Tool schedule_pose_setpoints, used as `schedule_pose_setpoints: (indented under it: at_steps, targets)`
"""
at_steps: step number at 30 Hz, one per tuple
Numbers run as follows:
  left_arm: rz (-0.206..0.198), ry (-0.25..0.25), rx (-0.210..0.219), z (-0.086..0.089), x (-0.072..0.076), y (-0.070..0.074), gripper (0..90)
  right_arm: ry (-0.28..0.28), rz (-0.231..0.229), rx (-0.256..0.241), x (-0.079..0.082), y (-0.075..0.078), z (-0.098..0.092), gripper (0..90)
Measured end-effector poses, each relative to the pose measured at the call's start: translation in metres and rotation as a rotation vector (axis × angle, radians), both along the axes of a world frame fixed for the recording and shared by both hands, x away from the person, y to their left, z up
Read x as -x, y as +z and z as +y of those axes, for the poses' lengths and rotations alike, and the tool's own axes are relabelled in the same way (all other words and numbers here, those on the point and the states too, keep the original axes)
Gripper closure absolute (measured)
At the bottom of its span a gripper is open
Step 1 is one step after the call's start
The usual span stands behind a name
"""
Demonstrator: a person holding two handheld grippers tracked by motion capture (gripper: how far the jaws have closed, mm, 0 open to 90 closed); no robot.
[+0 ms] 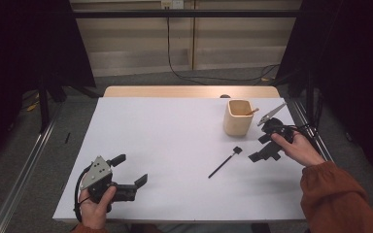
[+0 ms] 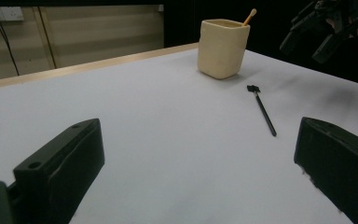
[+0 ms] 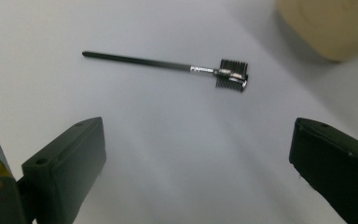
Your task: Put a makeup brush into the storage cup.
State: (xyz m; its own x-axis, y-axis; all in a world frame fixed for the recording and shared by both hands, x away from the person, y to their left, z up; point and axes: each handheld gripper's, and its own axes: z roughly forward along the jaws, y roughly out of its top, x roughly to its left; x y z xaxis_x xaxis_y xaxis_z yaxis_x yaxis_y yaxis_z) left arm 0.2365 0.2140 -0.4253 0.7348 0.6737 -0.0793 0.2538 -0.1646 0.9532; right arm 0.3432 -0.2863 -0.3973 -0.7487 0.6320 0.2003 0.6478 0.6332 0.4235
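A thin black brush (image 1: 225, 162) with a small comb head lies flat on the white table (image 1: 175, 145); I also see this brush (image 2: 262, 109) in the left gripper view and, close up, the brush (image 3: 168, 66) in the right gripper view. A cream cup (image 1: 237, 117) stands behind it with a wooden stick (image 1: 251, 111) inside. My right gripper (image 1: 264, 151) hovers open just right of the brush head, nothing between its jaws. My left gripper (image 1: 131, 170) rests open near the front left edge, empty. The cup (image 2: 223, 47) and the right gripper (image 2: 319, 32) appear far off in the left gripper view.
A wooden strip (image 1: 189, 91) runs along the table's far edge. Metal rails (image 1: 24, 165) flank the table on both sides. Cables (image 1: 184, 73) trail on the floor behind, and dark curtains hang at both sides.
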Motion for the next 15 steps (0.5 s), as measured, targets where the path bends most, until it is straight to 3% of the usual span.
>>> schedule_pose_setpoints:
  at_steps: [3, 6, 15]
  targets:
    - [0.001, -0.001, -0.003, -0.0002, 0.0001, 0.0002, 1.5, 0.007, 0.034, 0.032, 0.0, -0.0033, 0.0007, 3.5]
    - [-0.001, -0.002, -0.001, -0.0003, -0.0004, -0.0001, 1.5, 0.024, 0.034, 0.058, 0.0004, -0.006, 0.0012, 3.7]
    - [0.003, -0.002, 0.001, -0.0006, -0.0003, -0.0002, 1.5, 0.029, 0.076, 0.084, -0.0037, -0.009, 0.0004, 3.8]
